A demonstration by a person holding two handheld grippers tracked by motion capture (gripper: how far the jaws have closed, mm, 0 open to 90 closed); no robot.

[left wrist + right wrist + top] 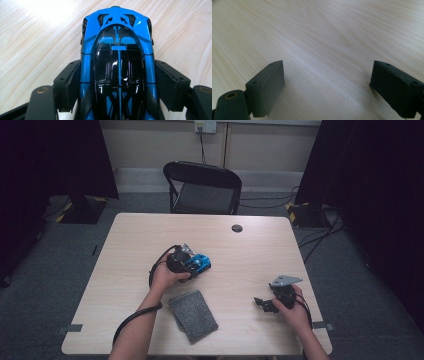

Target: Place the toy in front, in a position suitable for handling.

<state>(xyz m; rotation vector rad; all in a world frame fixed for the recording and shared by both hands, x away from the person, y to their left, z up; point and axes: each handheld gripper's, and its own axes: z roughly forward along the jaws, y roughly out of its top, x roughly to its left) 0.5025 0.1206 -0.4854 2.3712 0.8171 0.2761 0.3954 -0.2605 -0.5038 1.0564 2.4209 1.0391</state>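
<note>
At the frame's centre, our left claw (117, 82) clamps the glossy blue-and-black toy sports car (117, 50) by its sides. Lower right over the pale wooden table (260, 245), our right claw (262, 303) gapes wide, holding nothing.

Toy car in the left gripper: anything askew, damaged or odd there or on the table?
Nothing stands out. The blue toy car sits straight between the left gripper fingers, body intact. The grey cloth lies flat on the table. The right gripper is open over bare wood.
</note>
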